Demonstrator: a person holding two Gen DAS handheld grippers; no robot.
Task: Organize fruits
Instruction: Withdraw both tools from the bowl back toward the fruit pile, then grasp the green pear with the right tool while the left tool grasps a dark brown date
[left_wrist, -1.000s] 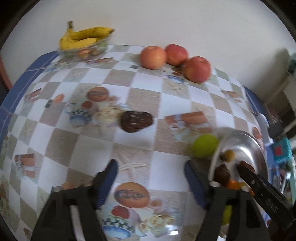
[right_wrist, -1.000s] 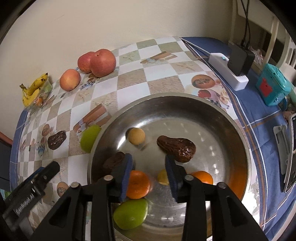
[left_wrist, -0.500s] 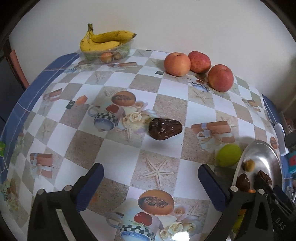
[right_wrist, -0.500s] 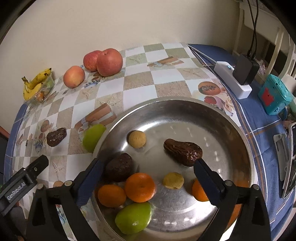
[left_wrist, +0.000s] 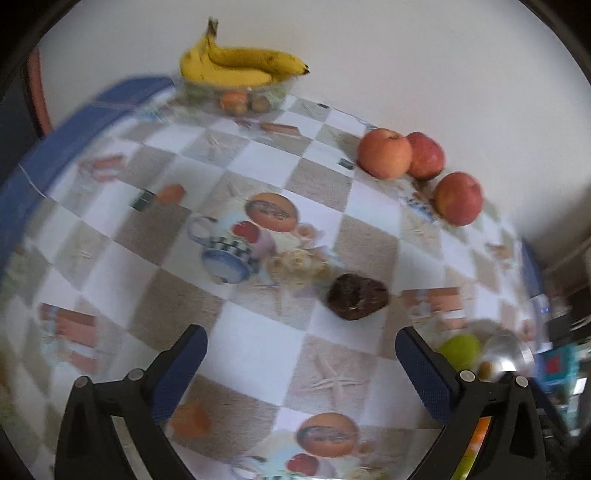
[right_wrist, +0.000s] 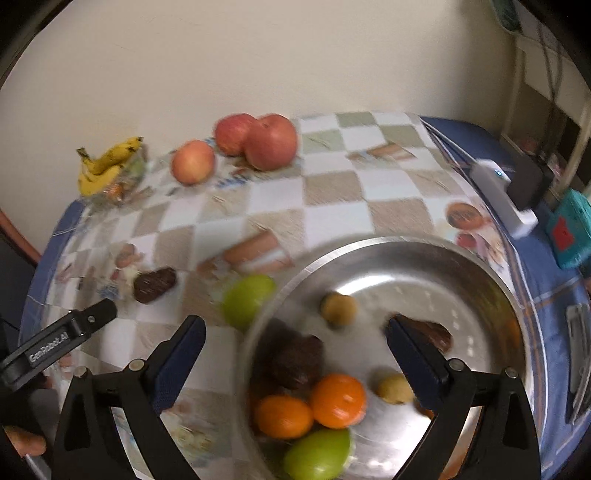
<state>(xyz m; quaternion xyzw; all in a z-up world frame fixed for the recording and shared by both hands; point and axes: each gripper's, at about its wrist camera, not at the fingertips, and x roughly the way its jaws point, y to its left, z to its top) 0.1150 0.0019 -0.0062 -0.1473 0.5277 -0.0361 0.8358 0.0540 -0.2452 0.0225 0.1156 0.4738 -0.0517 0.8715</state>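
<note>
My left gripper (left_wrist: 301, 356) is open and empty above the checked tablecloth, just short of a dark brown fruit (left_wrist: 357, 301) lying on the cloth. My right gripper (right_wrist: 295, 341) is open and empty over the left part of a steel bowl (right_wrist: 480, 266). The bowl holds two oranges (right_wrist: 338, 400), a green fruit (right_wrist: 317, 456), dark brown fruits (right_wrist: 295, 360) and small yellow ones (right_wrist: 339, 309). A green fruit (right_wrist: 247, 301) rests on the cloth against the bowl's left rim. Three apples (left_wrist: 384, 153) sit by the far wall. The left gripper's arm (right_wrist: 59, 338) shows in the right wrist view.
A clear tub with bananas (left_wrist: 240, 66) on top stands at the far left of the table. A white power strip with a black plug (right_wrist: 506, 195) and a teal box (right_wrist: 569, 229) lie to the right of the bowl. The wall runs along the table's far edge.
Both grippers opened wide from a narrower gap one second ago. The left view has swung left and closer to the dark brown fruit. The right gripper rose and shifted left over the bowl's rim.
</note>
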